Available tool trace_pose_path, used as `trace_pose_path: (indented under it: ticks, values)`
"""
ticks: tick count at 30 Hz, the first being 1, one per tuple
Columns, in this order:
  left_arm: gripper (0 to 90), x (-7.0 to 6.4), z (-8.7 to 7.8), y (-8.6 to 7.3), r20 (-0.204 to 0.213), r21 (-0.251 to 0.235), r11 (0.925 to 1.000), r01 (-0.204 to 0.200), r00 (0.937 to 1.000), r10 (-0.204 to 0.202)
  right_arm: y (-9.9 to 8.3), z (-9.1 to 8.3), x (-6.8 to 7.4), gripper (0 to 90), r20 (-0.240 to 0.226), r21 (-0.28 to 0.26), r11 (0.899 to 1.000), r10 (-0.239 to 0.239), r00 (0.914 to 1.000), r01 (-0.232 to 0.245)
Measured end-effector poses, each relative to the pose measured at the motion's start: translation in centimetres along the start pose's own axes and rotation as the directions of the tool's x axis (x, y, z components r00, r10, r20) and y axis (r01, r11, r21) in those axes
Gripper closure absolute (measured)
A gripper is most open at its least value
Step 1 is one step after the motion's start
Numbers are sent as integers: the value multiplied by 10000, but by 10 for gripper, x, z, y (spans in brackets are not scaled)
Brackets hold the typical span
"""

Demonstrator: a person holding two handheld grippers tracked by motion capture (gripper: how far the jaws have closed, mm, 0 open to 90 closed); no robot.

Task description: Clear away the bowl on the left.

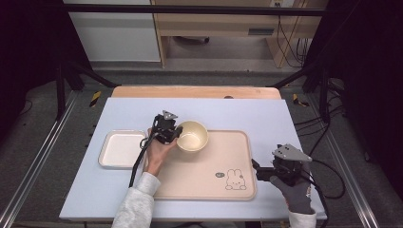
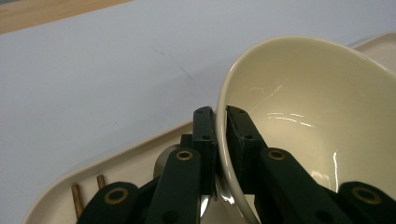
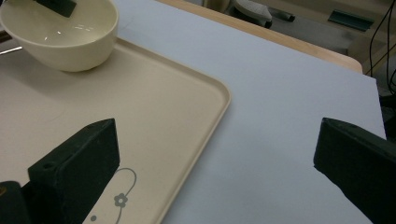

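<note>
- High view: we hold the left gripper [image 1: 172,131] at the near-left rim of the cream bowl [image 1: 192,135], which sits at the far-left corner of the beige tray [image 1: 204,175]. Taking it by the rim lets us lift or shift it without reaching underneath. The white square plate [image 1: 121,149] lies on the blue mat [image 1: 138,109] just left of the tray. The right gripper [image 1: 260,171] waits off the tray's right edge, out of the way.
- Left gripper view: our jaws are pinched on the bowl's [image 2: 308,116] wall, one inside and one outside, so the thin rim is clamped firmly. The bowl appears tilted here.
- Right gripper view: our jaws stand wide apart, holding nothing, above the tray's [image 3: 154,121] edge and the mat [image 3: 280,93]; the bowl [image 3: 60,37] lies well apart, beyond them.
</note>
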State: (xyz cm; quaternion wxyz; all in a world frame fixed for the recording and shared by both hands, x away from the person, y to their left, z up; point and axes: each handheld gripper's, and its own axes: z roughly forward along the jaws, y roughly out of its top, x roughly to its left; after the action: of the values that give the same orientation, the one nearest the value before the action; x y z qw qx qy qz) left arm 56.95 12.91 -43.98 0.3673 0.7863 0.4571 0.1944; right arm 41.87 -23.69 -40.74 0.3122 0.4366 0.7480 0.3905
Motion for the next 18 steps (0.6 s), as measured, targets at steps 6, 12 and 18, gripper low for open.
trace_pose_path:
  ticks: [6, 12, 18]
  values:
    - [811, 2, 3, -2, -225, 278, 9995, -152, 9996, 159, 0, 0, 0, 6, 1, 12, 10000, -5, 10000, 5]
    - [788, 5, 4, -4, -333, 491, 9986, -186, 9992, 203, 0, 0, 0, 6, 16, 6, 10000, 19, 10000, -19]
    - [678, 3, -11, -1, -301, 8, 9995, -307, 9991, 307, 0, -1, 0, 6, 6, -6, 10000, 31, 10000, -31]
